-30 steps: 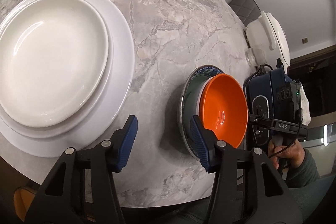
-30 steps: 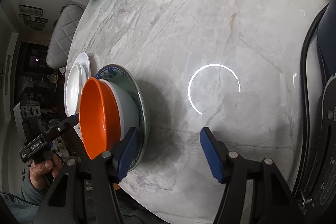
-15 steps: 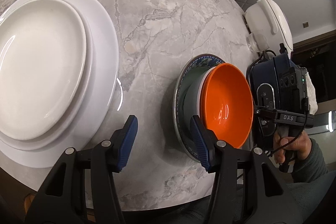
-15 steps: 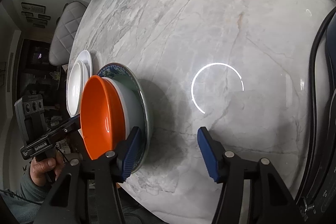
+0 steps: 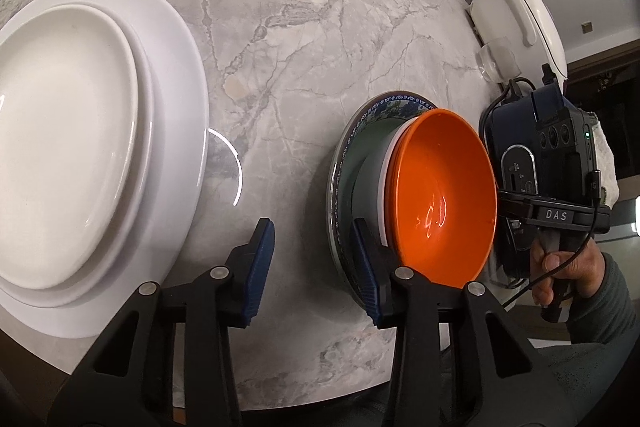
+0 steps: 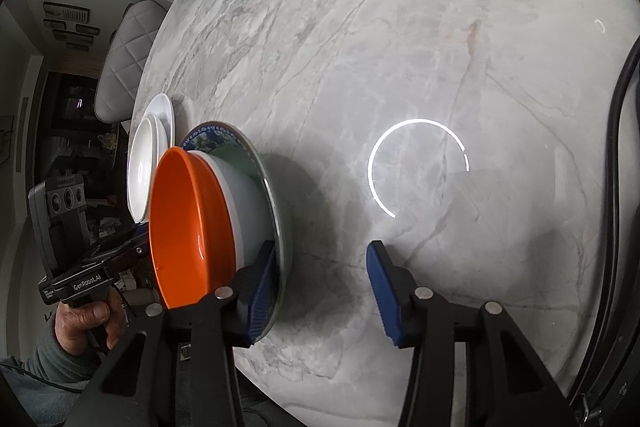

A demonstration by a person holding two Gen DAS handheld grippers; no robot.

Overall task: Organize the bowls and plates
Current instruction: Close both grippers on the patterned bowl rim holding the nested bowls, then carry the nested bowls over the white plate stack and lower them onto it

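Sitting under everything is the round tabletop, smooth grey-white stone with wiggly dark lines like marble. Next biggest is the large white plate, flat and shiny, lying mouth up near the left side, with a smaller white plate resting inside it. Well apart from them is the blue-patterned plate, round with a painted rim, also lying flat. A white bowl sits in it, mouth up, and a glossy orange bowl nests inside that one.

Both claws point steeply down at the tabletop. The left claw is closing, with only bare stone between its ridged blue pads; one pad is just beside the patterned plate's rim. The right claw is closing too, holding nothing; one pad sits against that same rim.
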